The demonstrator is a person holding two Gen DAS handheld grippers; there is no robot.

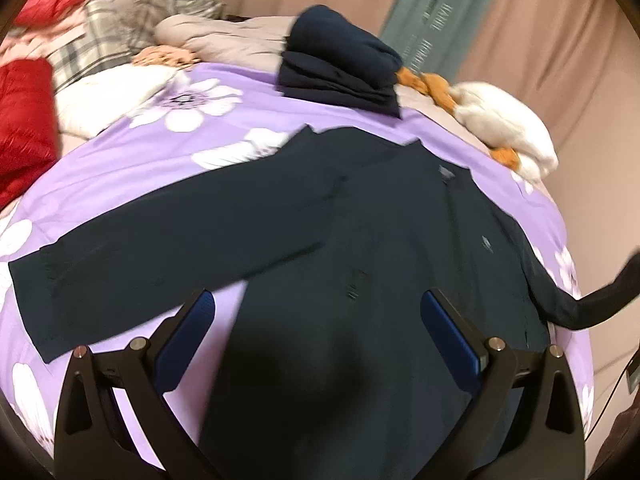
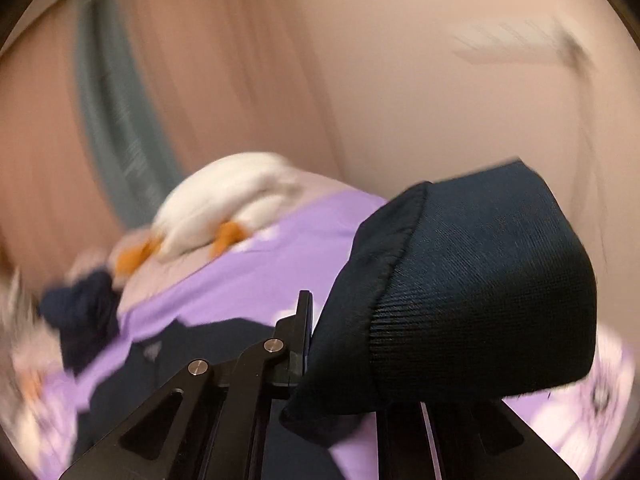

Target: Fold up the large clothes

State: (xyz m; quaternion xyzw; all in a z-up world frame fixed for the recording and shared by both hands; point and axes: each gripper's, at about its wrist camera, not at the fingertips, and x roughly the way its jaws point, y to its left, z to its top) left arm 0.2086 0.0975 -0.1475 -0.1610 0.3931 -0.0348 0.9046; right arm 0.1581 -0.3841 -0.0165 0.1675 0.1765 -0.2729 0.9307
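Observation:
A dark navy long-sleeved garment (image 1: 360, 220) lies spread on the purple flowered bed cover (image 1: 140, 184), one sleeve (image 1: 160, 224) stretched out to the left. My left gripper (image 1: 318, 320) hovers open over the garment's lower body, blue pads wide apart with nothing between them. The other sleeve (image 1: 592, 304) rises off the bed at the right edge. In the right wrist view that sleeve's ribbed cuff (image 2: 472, 280) is pinched in my right gripper (image 2: 320, 336), lifted above the bed; the cloth hides one finger.
A stack of folded dark clothes (image 1: 344, 68) sits at the far side of the bed. A white and orange plush (image 1: 504, 120) lies at the right. Red clothing (image 1: 24, 120), plaid pillows (image 1: 100, 40) and beige bedding (image 1: 224, 40) crowd the left and back. Curtains (image 1: 520, 40) hang behind.

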